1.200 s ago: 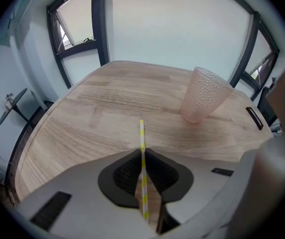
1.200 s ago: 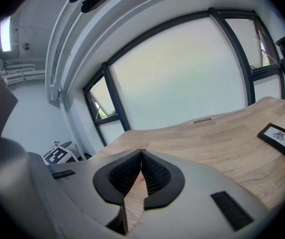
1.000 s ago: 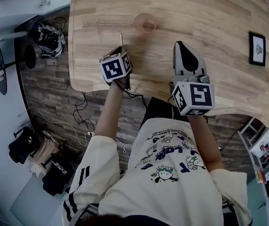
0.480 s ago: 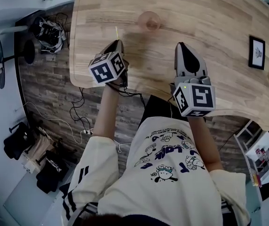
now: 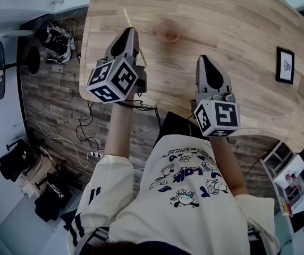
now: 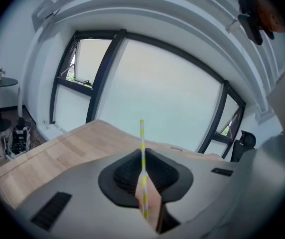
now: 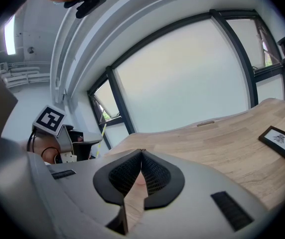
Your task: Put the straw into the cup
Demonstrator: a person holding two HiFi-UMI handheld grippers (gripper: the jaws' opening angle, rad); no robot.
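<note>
A translucent pinkish cup [image 5: 168, 31] stands upright on the wooden table [image 5: 231, 15]. My left gripper [image 5: 129, 32] is to the cup's left, raised above the table and shut on a yellow-and-white striped straw [image 5: 133, 34]. In the left gripper view the straw [image 6: 142, 153] sticks up from between the closed jaws of the left gripper [image 6: 142, 152]. My right gripper [image 5: 205, 60] is near the table's front edge, right of and nearer than the cup, shut with nothing held. The right gripper [image 7: 141, 151] view shows its tips meeting.
A small black picture frame [image 5: 285, 65] lies on the table at the right, also seen as the frame [image 7: 280, 140] in the right gripper view. Off the table's left edge are floorboards with cables and bags [image 5: 56, 36].
My left gripper has risen and shifted left with the straw, whose far end now reaches farther over the table. The right gripper has barely moved.
</note>
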